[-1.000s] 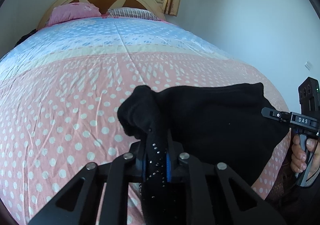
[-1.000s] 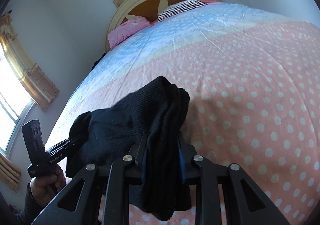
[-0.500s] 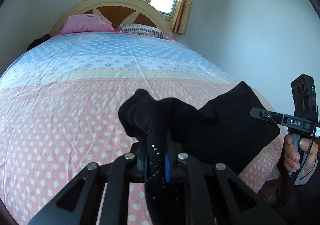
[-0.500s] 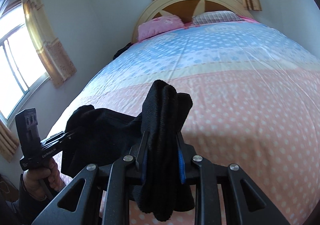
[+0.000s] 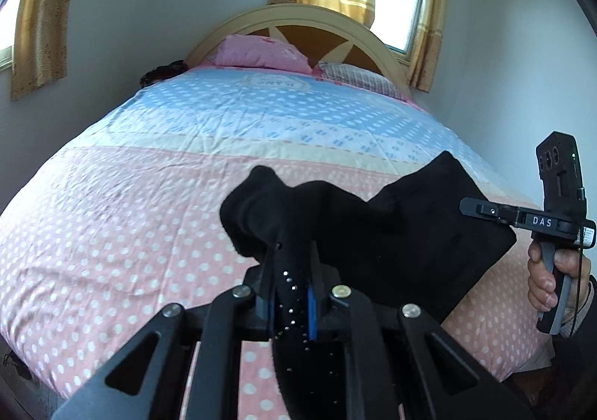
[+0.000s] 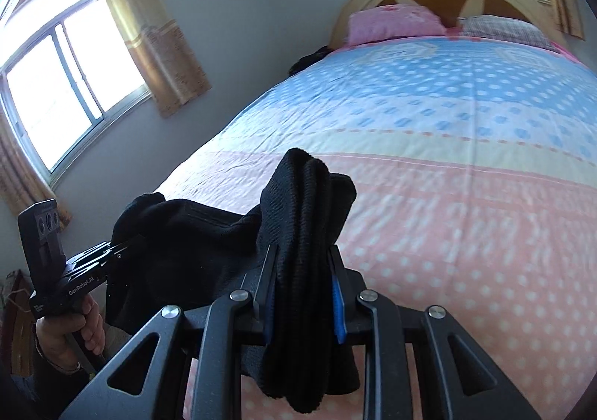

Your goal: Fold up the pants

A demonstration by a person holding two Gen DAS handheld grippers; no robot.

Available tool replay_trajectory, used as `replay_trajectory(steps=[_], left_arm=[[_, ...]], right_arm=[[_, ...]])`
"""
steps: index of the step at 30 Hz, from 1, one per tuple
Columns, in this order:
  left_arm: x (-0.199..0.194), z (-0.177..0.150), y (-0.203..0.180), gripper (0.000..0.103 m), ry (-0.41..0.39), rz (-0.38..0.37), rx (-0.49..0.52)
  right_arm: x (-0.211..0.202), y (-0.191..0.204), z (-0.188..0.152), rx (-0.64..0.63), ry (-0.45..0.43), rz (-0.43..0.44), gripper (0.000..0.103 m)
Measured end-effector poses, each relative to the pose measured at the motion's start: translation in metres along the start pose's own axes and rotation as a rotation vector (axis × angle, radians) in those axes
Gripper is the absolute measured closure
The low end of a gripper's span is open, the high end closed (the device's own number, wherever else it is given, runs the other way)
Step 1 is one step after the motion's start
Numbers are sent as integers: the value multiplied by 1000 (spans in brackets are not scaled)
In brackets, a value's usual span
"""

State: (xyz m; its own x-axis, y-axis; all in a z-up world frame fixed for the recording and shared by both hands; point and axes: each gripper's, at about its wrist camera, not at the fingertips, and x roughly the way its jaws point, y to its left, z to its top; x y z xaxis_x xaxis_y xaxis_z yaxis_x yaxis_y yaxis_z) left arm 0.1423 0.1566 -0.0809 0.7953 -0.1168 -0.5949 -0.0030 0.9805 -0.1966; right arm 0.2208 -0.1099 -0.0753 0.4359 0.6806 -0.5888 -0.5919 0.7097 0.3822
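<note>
Spanning the gap between the two grippers, the black pants (image 5: 410, 233) hung above the near, pink-dotted end of the bed (image 5: 123, 218), with their long axis running side to side from one set of fingers to the other. The cloth sagged slightly in the middle and draped down toward the bed edge.

The left gripper (image 5: 291, 293) pointed forward and downward toward the bed. Its fingers (image 5: 312, 304) were pressed nearly together, pinching a thin bunched edge of the pants; a rounded lump of cloth stood up just beyond the fingertips, and a studded strip hung down between them.

The right gripper (image 6: 303, 293) took a similar forward-and-downward pose. Its fingers (image 6: 337, 304) stood a little further apart, clamped on a thicker, several-layer fold of ribbed fabric that rose beyond the tips and also trailed below them.

In the left wrist view, the right hand (image 5: 548, 278) wrapped the handle of its gripper at the frame's right edge, fingers curled on the trigger. In the right wrist view, the left hand (image 6: 71, 330) held its handle at the lower left.

The lower part of the pants was hidden behind each gripper's frame, so which end was waistband and which was hem could not be determined. The right wrist view was blurred across the bed, and the far headboard (image 5: 309, 21) and pillows (image 5: 261, 52) showed only at small scale.
</note>
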Motion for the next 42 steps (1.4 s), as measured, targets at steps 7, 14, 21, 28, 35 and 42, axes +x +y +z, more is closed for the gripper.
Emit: replay_trajectory(steps=[7, 14, 21, 28, 35, 42], left_arm=[[-3, -2, 40, 91, -13, 84, -59], [15, -11, 63, 91, 18, 122, -90], [44, -37, 81, 57, 95, 238, -111], [27, -47, 90, 25, 72, 375, -112], [-8, -47, 90, 25, -10, 411, -178], [-54, -26, 53, 25, -165, 322, -174]], right_arm=[[48, 17, 13, -18, 32, 58, 79], [84, 6, 10, 34, 85, 69, 79], [108, -38, 0, 175, 143, -12, 60], [75, -55, -3, 218, 63, -111, 52], [6, -47, -24, 242, -51, -179, 50], [-81, 16, -58, 145, -206, -237, 40]])
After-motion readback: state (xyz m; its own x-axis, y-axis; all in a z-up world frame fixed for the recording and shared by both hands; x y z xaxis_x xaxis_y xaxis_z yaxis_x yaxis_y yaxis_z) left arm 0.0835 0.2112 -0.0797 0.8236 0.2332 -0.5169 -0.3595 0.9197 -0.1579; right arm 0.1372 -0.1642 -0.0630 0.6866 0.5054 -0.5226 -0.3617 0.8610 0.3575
